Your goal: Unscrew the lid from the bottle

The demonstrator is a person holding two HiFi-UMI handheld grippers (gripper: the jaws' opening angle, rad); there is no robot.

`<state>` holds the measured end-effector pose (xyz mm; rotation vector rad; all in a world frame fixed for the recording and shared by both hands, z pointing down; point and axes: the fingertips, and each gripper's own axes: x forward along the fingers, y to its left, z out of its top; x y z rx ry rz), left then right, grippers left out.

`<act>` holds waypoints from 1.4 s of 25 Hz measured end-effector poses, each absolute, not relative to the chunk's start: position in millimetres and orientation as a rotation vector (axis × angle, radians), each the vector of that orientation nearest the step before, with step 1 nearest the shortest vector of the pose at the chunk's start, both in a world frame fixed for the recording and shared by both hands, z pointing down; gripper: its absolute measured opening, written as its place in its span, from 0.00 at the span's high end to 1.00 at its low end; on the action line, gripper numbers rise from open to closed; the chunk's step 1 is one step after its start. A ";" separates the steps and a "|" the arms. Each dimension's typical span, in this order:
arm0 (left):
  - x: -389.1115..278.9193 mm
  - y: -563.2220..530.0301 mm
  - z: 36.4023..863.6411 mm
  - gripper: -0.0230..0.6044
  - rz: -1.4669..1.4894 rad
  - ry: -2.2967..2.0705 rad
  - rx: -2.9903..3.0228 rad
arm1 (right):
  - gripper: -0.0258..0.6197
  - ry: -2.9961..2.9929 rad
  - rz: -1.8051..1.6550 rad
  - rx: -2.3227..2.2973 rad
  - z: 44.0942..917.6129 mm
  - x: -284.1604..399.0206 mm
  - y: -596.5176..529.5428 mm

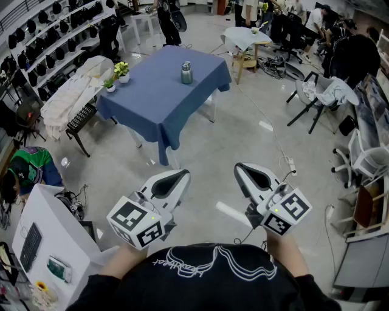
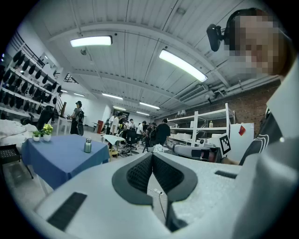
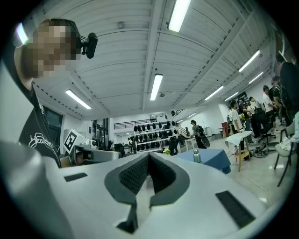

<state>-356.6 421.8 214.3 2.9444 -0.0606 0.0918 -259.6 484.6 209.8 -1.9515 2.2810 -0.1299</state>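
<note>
Well back from the tabletop [image 1: 152,103], we hold the left tongs [image 1: 180,175] and the right tongs [image 1: 240,167] level and side by side above the grey floor [image 1: 206,143]. The left tongs are closed, their dark ribbed pads [image 2: 140,172] meeting with nothing between them. The right tongs are closed and empty as well. Each carries a cube [image 1: 137,222] with black-and-white square markers at its rear end. Both tips point toward the tabletop without reaching it.

The bottle [image 1: 186,73], a small metal one, stands upright near the middle of the blue cloth [image 1: 182,100] that covers the tabletop, well apart from both tongs. Its lid [image 1: 186,64] is on. Two small potted plants [image 1: 121,70] sit near the cloth's left edge in our head view, apart from the bottle. In the left gripper view the bottle shows to the left of the closed tips. In the right gripper view it shows to their right. It is far off in both.

Left of the tabletop, a pale sheet [image 1: 73,94] lies draped over a low stand. Beyond it, wall racks [image 1: 42,42] hold rows of dark rounded items too small for us to tell. To the right, a black chair [image 1: 316,100] carries light clothing. People [image 1: 167,18] stand and sit at the far end of the room. At the lower left, a keyboard [image 1: 30,246] rests on a white desk [image 1: 61,212] beside us.
</note>
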 end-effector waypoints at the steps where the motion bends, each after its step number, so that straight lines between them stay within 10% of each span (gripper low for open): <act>1: -354.5 426.3 213.9 0.96 0.093 -0.056 2.953 | 0.96 2.277 -0.124 -1.953 209.2 -258.0 489.2; 22: -331.9 435.3 220.0 0.95 0.098 -0.055 2.993 | 0.82 2.253 -0.129 -2.002 218.1 -217.6 512.0; 35: -280.0 314.7 271.0 0.53 0.218 -0.096 3.014 | 0.45 2.298 -0.147 -2.088 242.4 -155.9 405.5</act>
